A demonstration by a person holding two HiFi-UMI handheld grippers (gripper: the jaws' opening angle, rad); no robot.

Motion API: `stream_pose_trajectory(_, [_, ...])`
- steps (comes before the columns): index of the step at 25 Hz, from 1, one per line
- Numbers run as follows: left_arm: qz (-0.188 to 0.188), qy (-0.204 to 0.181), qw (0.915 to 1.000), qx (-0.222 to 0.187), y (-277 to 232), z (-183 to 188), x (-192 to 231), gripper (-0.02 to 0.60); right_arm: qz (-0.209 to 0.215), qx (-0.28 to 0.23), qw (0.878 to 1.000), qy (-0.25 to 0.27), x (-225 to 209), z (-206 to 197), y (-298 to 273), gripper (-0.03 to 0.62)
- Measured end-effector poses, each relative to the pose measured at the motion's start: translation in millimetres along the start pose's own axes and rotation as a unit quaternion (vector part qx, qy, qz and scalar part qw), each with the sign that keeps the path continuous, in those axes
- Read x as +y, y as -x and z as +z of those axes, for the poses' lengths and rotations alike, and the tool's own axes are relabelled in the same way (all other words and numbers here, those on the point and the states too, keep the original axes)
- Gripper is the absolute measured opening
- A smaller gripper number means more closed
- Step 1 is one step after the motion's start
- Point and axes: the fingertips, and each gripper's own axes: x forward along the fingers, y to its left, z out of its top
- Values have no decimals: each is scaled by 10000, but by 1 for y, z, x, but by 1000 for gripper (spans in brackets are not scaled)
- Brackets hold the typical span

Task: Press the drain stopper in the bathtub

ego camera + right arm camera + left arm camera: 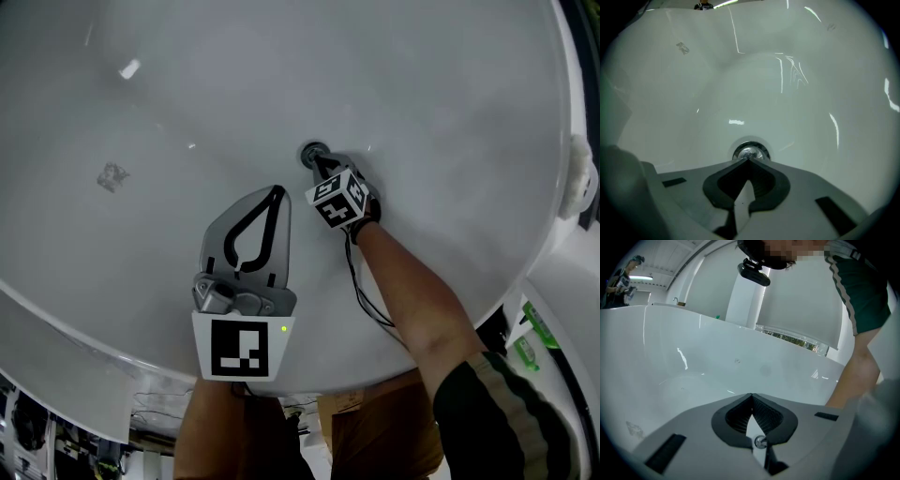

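White bathtub (141,112) interior fills all views, glossy, with light streaks on the wall. Right tongs (749,159) are pressed together, nothing pinched, pointing steeply down, with the joined tips right at the near rim of the drain stopper (750,152). The stopper is a round chrome piece in the tub floor, near the centre of the head view. Left tongs (751,394) are also pressed together at the tips and empty, hovering over bare tub floor, well apart from the stopper and nearer the tub's rim. Marker cube (339,199) sits on the right tongs, and a black cable (361,286) trails along the forearm (412,291). Dark striped sleeve (506,412) sits at lower right. Small grey scuff (112,175) marks the tub floor far left.
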Motion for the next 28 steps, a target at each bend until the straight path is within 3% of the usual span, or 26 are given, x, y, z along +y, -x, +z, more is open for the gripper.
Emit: stream_pose_trajectory(28, [-78,-178,9996,188,-5,-7,-5,9,48,-147,9998,-92,-1,2,1,15])
